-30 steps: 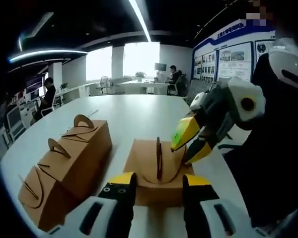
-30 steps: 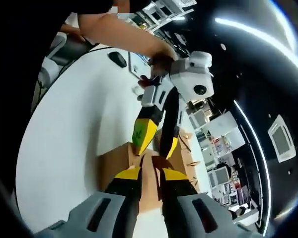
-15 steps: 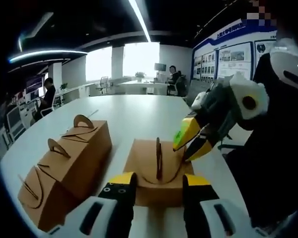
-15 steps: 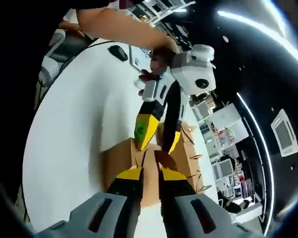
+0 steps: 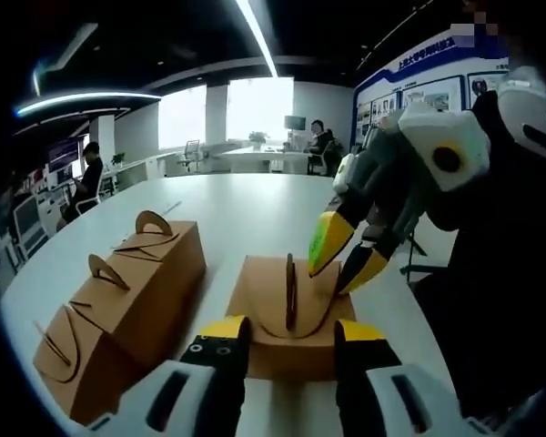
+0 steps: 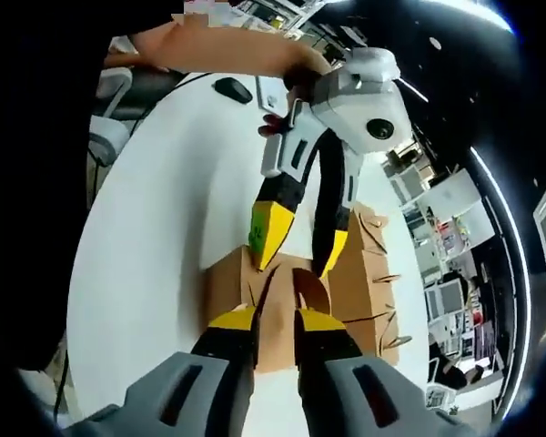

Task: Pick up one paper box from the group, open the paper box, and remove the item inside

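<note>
Two grippers: both work at one paper box [image 5: 259, 296], which sits on the white desk [image 5: 246, 205] apart from its group.
Task's thing: the paper box is flat on the desk, shut, with its handle flaps [image 5: 290, 291] standing upright on top. Whatever is inside is hidden.
Rest of the group: the other brown boxes [image 5: 127, 291] lie in a row just beside the paper box, handles up and untouched.
Left gripper [image 5: 291, 330]: at the near edge of the paper box with its jaws spread wide and released, holding nothing. In the right gripper view its yellow tips stand at the box's top, one to each side of the handle.
Right gripper [image 5: 344, 259]: hangs tips-down above the paper box's top, by the outer handle flap. Its jaws are parted with a clear gap and clamp nothing.
Just changed: over the last second the right gripper has edged a little toward the upright handle. Its own view has drawn back, so the handle's arch [image 6: 308, 284] now shows between its jaws rather than pressed close. The paper box itself has not shifted.
Meaning for the task: this looks like lining up, not gripping – the box is picked out, but opening has not started.
Next move, as a judgement: the right jaws likely need to close on one flap and pull it free of the other while the left gripper steadies the box.
</note>
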